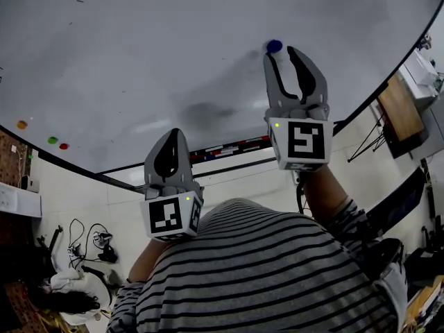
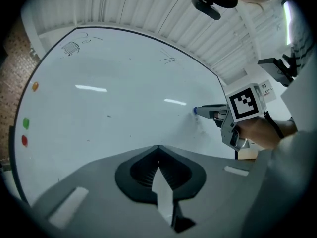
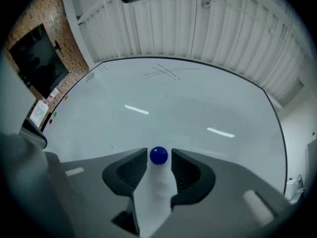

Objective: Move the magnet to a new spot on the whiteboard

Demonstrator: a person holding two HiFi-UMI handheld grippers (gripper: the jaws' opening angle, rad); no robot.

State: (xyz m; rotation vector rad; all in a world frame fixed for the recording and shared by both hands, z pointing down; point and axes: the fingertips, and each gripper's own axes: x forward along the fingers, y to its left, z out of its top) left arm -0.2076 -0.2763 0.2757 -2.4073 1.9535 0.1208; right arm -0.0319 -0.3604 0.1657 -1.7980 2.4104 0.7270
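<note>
A round blue magnet [image 1: 275, 46] [image 3: 158, 155] sticks to the whiteboard [image 1: 173, 61] [image 3: 198, 103]. My right gripper [image 1: 282, 53] [image 3: 159, 151] is at the board with its jaws open. The magnet sits between the two fingertips, with a thin gap showing on each side. My left gripper [image 1: 173, 133] [image 2: 158, 147] hangs back lower and to the left, away from the board, with its jaws shut on nothing. In the left gripper view the right gripper [image 2: 205, 112] reaches the board [image 2: 109, 98] from the right, touching the blue magnet [image 2: 195, 110].
An orange magnet [image 1: 21, 124], a green magnet [image 1: 52, 140] and a red magnet [image 1: 64, 146] sit near the board's left edge. A marker tray [image 1: 229, 148] runs along the bottom edge. A person [image 1: 69, 290] sits at lower left.
</note>
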